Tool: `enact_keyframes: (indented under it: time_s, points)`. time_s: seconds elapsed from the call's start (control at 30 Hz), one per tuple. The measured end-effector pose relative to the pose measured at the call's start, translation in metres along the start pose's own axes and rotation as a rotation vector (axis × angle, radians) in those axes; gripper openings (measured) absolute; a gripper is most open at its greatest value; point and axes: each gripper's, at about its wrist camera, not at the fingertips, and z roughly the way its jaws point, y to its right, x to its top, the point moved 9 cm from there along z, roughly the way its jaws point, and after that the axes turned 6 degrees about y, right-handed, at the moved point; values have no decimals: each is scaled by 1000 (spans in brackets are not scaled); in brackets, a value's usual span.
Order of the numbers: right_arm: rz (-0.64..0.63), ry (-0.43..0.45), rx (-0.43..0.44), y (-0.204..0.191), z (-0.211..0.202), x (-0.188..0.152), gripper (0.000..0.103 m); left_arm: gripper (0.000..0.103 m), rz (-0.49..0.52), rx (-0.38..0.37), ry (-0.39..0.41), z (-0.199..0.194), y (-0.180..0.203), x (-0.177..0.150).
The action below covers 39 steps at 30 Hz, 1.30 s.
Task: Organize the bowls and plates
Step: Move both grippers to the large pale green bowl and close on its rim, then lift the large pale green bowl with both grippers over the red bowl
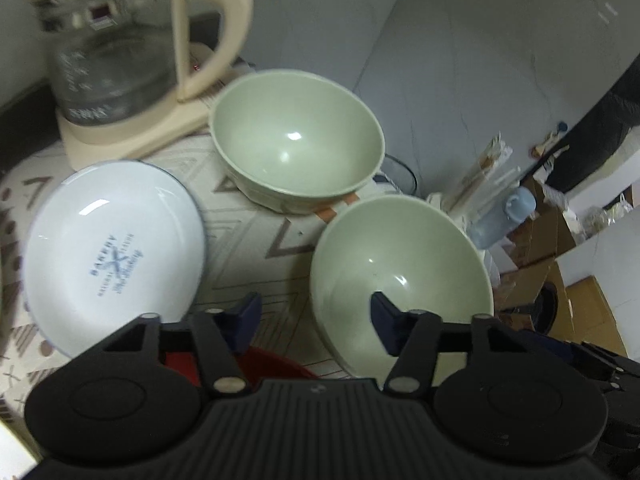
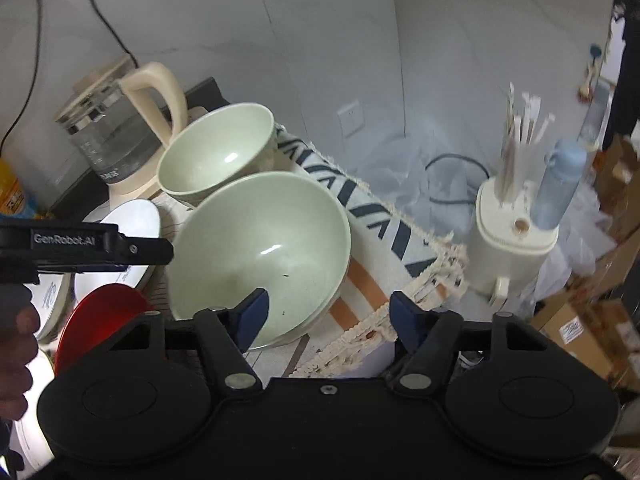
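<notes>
Clearly, in the left wrist view the left gripper [image 1: 316, 312] stands wide open and holds nothing; the near green bowl [image 1: 400, 280] lies at its 1 o'clock, its rim between the blue fingers [image 1: 384, 316], the white plate [image 1: 114, 252] at 10 o'clock. In the right wrist view the right gripper [image 2: 328, 316] is wide open and empty too, with the near green bowl [image 2: 260, 256] at 10 o'clock, overlapped by the left finger.

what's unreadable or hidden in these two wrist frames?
- Red plate: left wrist view, mostly hidden under the left gripper body; full shape unknown.
- Kettle: left wrist view, motion-blurred and cut by the top edge; markings unreadable.
- White plate: right wrist view, partly covered by the other gripper's arm; print unreadable.
- Near green bowl: right wrist view, base hidden behind the right gripper; whether it is nested cannot be told.
</notes>
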Motion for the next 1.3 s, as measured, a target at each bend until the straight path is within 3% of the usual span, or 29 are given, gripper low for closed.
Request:
enact_keyframes:
  time_s: [0.1, 0.27, 0.37, 0.47, 0.8, 1.3]
  points:
    - [32, -39, -8, 5, 14, -4, 47, 43, -16, -2, -38, 15, 0, -2]
    - [79, -86, 7, 10, 31, -8, 43, 25, -24, -2, -76, 34, 0, -3]
    - [79, -104, 17, 9, 42, -7, 35, 15, -43, 6, -105, 43, 0, -4]
    - [82, -128, 48, 6, 53, -7, 22, 14, -44, 21, -107, 45, 1, -3]
    - [15, -122, 83, -7, 51, 6, 20, 14, -86, 67, -27, 15, 0, 7]
    - [-68, -10, 149, -28, 15, 45, 20, 14, -151, 90, 99, -40, -1, 22]
